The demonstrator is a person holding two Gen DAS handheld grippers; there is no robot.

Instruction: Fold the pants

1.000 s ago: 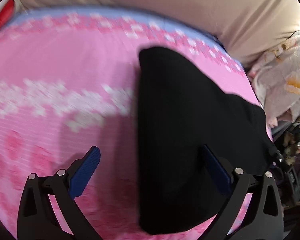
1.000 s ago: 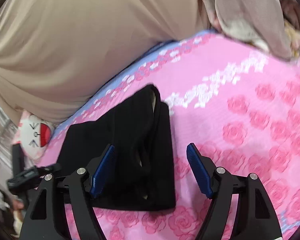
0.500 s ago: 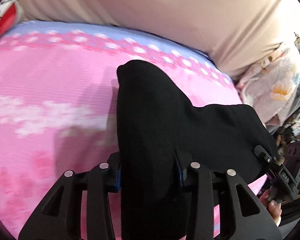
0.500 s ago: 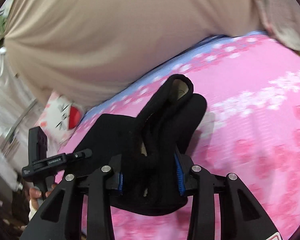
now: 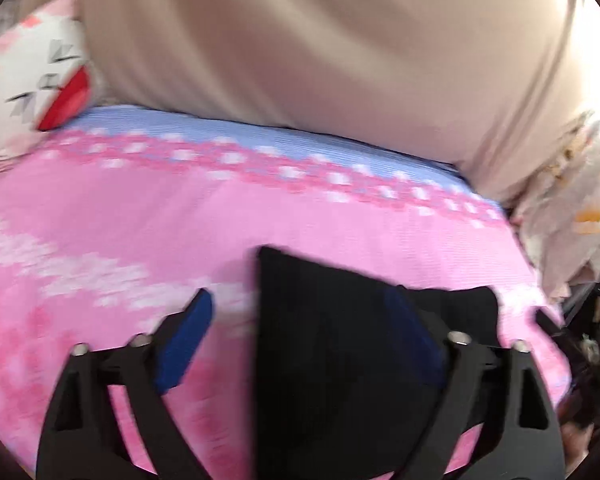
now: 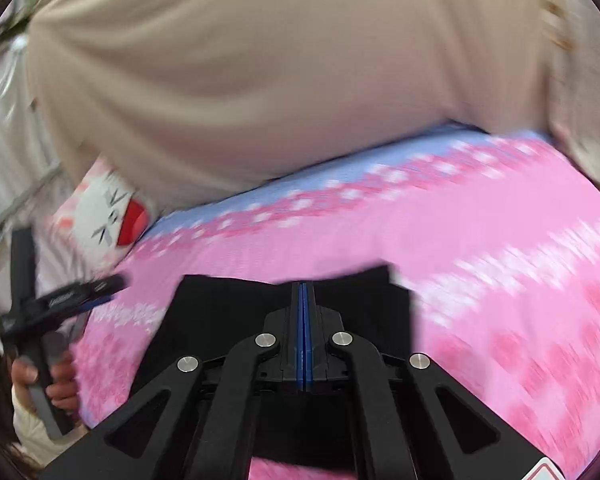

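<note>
The black pants (image 5: pixel 340 344) lie folded in a flat block on the pink flowered bed sheet (image 5: pixel 140 220). My left gripper (image 5: pixel 300 328) is open just above them, with the pants' left edge between its blue pads (image 5: pixel 184 336). In the right wrist view the pants (image 6: pixel 220 308) lie under my right gripper (image 6: pixel 303 292), whose blue pads are pressed together with no cloth visible between them. The left gripper (image 6: pixel 60 300) shows at the left of that view, held by a hand.
A beige curtain or cover (image 5: pixel 320 48) hangs behind the bed. A white and red cushion (image 5: pixel 40 80) sits at the back left. A pale flowered cloth (image 5: pixel 572 208) lies at the right edge, with clutter beyond it.
Both grippers were shut on the lifted pants half a second ago. Now the pants lie flat on the sheet; the left gripper has opened and the right has shut empty.
</note>
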